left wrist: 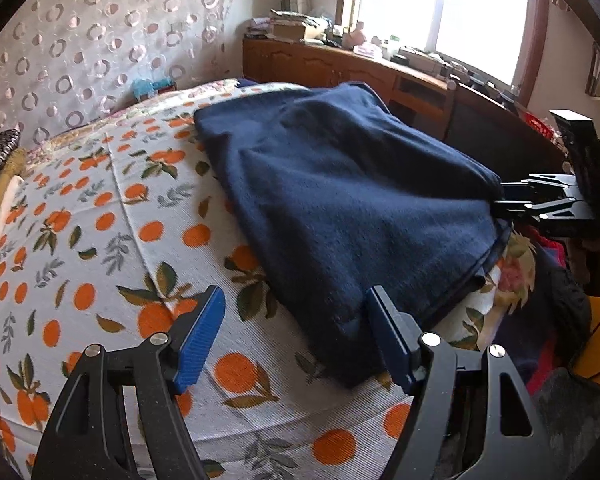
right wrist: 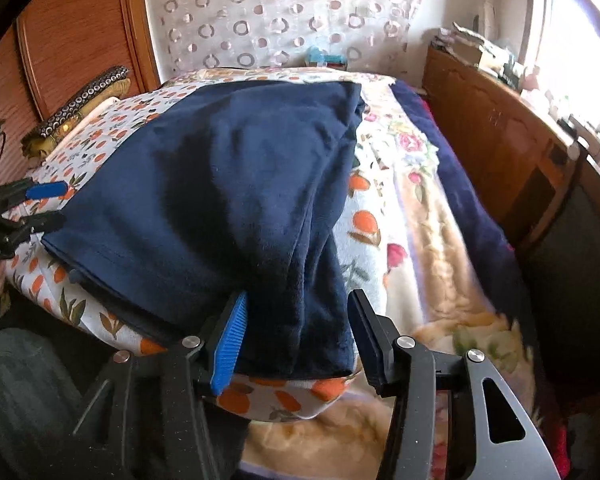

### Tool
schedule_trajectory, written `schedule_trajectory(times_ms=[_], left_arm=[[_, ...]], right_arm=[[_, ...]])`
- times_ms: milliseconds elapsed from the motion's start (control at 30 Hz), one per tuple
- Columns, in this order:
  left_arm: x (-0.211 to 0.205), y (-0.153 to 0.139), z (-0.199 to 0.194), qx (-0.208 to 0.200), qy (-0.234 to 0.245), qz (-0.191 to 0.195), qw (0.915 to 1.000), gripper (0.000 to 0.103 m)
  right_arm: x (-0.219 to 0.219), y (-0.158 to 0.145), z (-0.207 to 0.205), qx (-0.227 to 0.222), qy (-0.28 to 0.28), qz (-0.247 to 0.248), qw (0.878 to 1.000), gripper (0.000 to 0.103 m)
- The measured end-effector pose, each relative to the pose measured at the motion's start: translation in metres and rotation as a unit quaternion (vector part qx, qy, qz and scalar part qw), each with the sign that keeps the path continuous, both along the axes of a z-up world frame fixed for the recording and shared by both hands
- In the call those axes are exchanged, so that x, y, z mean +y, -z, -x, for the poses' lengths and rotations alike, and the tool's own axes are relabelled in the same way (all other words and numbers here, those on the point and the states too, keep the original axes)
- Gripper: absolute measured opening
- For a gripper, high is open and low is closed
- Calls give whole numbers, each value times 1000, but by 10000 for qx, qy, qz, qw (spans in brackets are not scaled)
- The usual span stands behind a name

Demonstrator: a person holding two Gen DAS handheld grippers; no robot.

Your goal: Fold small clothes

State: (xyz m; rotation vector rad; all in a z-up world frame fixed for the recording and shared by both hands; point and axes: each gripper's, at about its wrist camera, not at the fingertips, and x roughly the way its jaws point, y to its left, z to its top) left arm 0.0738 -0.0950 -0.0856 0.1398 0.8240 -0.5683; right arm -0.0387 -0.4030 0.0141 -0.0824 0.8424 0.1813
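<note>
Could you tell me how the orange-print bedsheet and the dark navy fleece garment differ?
The orange-print bedsheet is white and patterned; the dark navy fleece garment is plain. The bedsheet is spread wide across the bed; the garment is smaller, lying folded on top, its layered edges showing. Both are soft cloth.

The left wrist view looked down from the bed's near left edge, close over the orange-print sheet [left wrist: 100,216], toward the window [left wrist: 440,8]. The right wrist view faced the circle-patterned curtain [right wrist: 284,12]. Both shared the navy garment [left wrist: 340,200].
</note>
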Motion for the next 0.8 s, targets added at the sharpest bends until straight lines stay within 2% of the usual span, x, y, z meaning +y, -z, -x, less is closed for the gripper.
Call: schedule_trajectory(times_ms=[133,333,533,600,633,667,733,800], left_arm=[[-3,5,1,118,96,1,9999,70],[-1,5,0,153,83,44,9998,69],[-1,4,2,163,124,59,9998,65],[-1,4,3,180,129,62,9997,65],[-1,4,3,184,129,60,9997,65],[-1,4,3,185,123,67,9997,65],[-1,3,3,196,146,83,9997,61],[0,3,4,257,239,173,9992,47]], right_arm=[[-3,0,-2,9,40,-105,9999,53],[-3,-1,-2,-27,101,126,9999,53],[-6,1,-2,36,-41,-83,10000,52],[-3,0,0,51,-232,-94,9997,41],[-3,-1,0,71,-324,-157,9993,28],[-1,0,1,86,-420,-211,9989,20],[0,0,2,60,-484,-209,9986,15],[-2,0,3,15,-489,-295,9984,12]])
